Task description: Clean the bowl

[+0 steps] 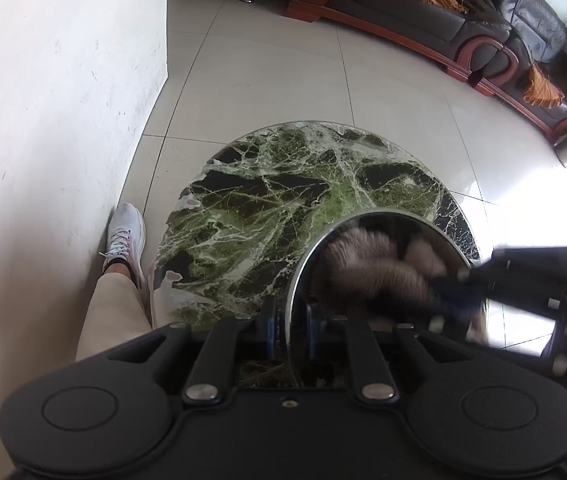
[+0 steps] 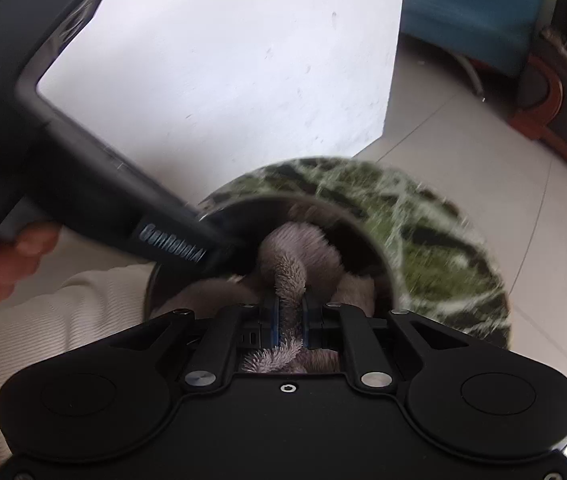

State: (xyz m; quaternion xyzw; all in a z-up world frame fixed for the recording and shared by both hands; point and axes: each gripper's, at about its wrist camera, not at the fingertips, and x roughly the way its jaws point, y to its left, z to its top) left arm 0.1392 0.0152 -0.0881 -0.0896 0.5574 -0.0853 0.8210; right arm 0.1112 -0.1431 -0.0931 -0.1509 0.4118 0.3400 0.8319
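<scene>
A round green marble tabletop [image 1: 283, 184] lay beyond the left hand-held gripper [image 1: 292, 326], which pinched a steel bowl's [image 1: 363, 240] rim; the right hand-held gripper [image 2: 290, 314] clamped a fuzzy cloth [image 2: 295, 252] inside.

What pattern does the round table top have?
Dark green marble with white veins on the table top, clearest in the left wrist view.

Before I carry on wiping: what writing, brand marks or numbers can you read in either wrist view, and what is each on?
"GenRobot.AI", blurred but legible, runs along the left gripper body in the right wrist view.
"DAS", cut off by the picture edge, is on the same gripper's upper housing; a smaller line beneath it is too blurred to read.
No writing shows on the bowl, the cloth or the marble table.
</scene>
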